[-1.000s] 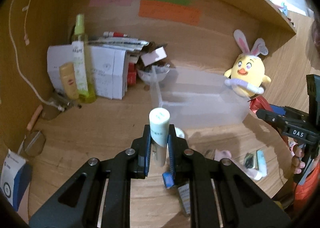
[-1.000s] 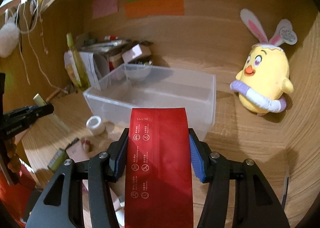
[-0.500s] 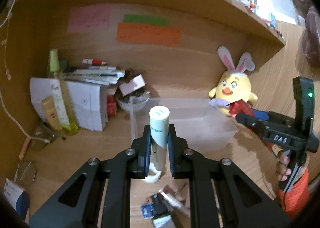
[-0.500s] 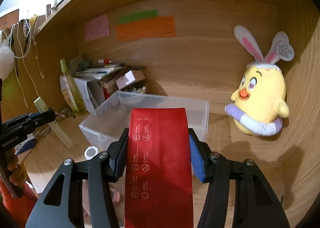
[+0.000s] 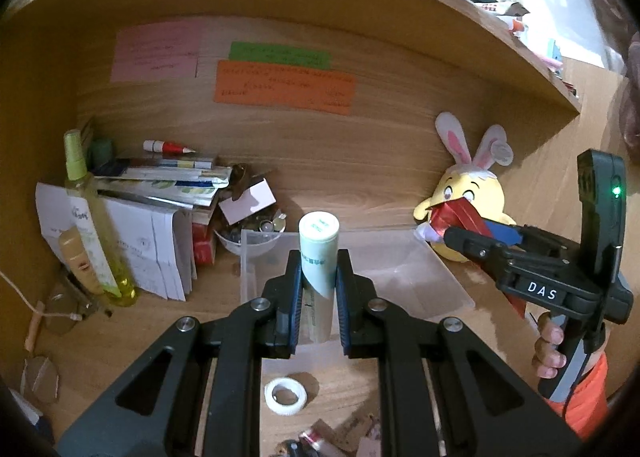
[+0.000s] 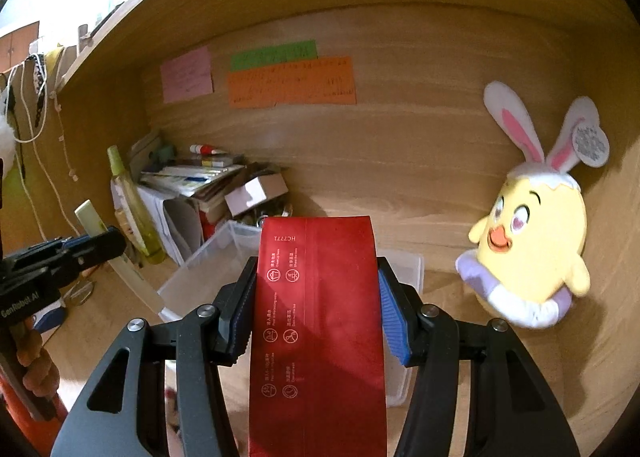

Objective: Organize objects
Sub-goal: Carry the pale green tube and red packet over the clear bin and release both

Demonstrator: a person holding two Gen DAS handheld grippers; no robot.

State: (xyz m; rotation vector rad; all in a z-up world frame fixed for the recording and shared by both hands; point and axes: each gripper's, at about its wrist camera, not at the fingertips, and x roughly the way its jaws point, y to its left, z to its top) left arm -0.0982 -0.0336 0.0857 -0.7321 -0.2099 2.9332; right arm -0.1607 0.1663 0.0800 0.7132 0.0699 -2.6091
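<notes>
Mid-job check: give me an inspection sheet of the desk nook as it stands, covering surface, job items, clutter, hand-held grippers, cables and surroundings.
Surface: wooden desk, partly covered.
Job's things: clear bin looks empty; tube and red pouch are both held above the desk.
Clutter: tape roll, spray bottle, paper stack, small bowl, packets at the near edge.
Grippers: left hand-held gripper shut on the tube; right hand-held gripper shut on the red pouch.
Cables: white cord hangs on the left wall.
Surroundings: chick plush at right; notes on the back panel; shelf above.
</notes>
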